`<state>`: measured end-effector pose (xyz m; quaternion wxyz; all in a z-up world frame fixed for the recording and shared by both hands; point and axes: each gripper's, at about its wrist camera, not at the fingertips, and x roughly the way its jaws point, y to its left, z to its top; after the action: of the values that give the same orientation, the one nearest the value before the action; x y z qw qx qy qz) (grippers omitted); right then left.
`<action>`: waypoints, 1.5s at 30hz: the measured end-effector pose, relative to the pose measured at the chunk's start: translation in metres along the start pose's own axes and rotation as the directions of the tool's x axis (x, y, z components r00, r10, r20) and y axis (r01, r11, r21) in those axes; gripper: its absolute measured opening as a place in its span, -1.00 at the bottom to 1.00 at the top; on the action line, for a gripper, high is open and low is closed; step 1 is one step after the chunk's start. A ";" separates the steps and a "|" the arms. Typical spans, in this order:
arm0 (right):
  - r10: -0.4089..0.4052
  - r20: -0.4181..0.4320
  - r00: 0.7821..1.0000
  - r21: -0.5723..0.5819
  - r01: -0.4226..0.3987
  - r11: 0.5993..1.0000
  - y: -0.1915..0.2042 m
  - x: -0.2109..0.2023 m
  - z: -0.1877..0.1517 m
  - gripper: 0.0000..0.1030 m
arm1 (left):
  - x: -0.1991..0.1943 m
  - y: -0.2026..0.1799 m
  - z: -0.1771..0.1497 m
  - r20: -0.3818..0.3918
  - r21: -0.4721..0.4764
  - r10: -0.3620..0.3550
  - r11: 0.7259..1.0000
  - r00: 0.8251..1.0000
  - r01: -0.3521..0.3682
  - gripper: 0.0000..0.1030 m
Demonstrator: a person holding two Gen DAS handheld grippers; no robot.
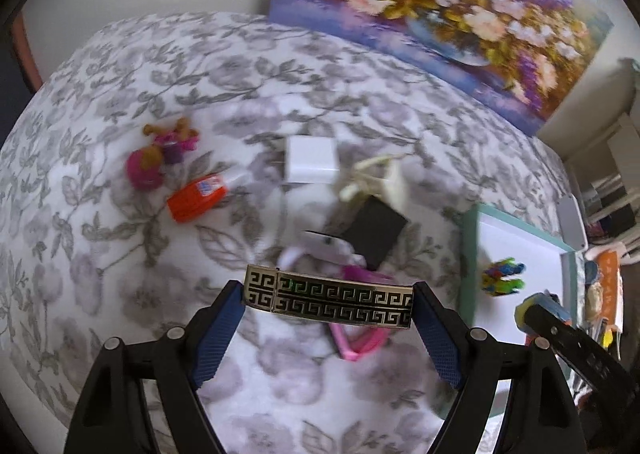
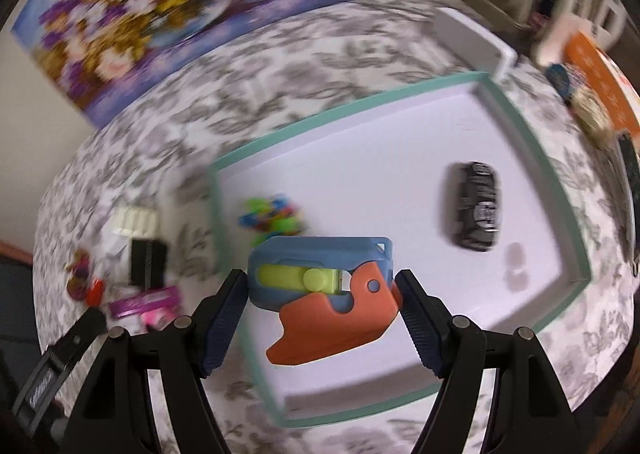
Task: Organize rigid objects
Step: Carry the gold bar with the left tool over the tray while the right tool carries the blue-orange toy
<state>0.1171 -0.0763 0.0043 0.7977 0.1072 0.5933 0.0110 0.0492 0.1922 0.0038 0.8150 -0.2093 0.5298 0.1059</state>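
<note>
My left gripper (image 1: 329, 304) is shut on a gold bar with a black key pattern (image 1: 330, 300), held above the floral cloth. My right gripper (image 2: 320, 290) is shut on a blue, orange and yellow toy knife (image 2: 320, 286), over the near left part of the white tray with a teal rim (image 2: 532, 142). In the tray lie a black car key (image 2: 476, 206) and a bunch of bright clips (image 2: 272, 216). On the cloth sit a white charger block (image 1: 310, 160), a black box (image 1: 374, 230), an orange box (image 1: 196, 198) and a pink toy (image 1: 160, 158).
A flower painting (image 1: 440, 14) leans against the wall behind the table. A pink frame (image 1: 360, 342) lies under the left gripper. A cream comb-like piece (image 1: 384, 178) lies by the black box. A white device (image 2: 472, 38) sits beyond the tray; clutter lies at the right edge.
</note>
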 end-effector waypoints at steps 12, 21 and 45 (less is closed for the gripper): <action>-0.097 0.033 0.995 0.103 0.093 0.990 -0.079 -0.010 0.021 0.49 | 0.011 -0.111 -0.033 -0.033 0.205 -0.025 0.978 0.999 0.031 0.66; -0.129 0.012 0.992 0.147 0.126 0.981 -0.118 -0.010 0.024 0.49 | 0.034 -0.162 -0.054 -0.063 0.312 0.009 0.950 0.998 0.011 0.66; -0.133 -0.095 0.987 0.135 0.145 0.980 -0.132 0.016 0.014 0.49 | 0.056 -0.188 -0.071 -0.069 0.394 0.090 0.917 0.994 -0.055 0.66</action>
<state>0.1211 -0.2051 -0.0312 0.7610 0.1212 0.6320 -0.0821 0.0884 -0.0101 -0.0292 0.8123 -0.0269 0.5823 0.0191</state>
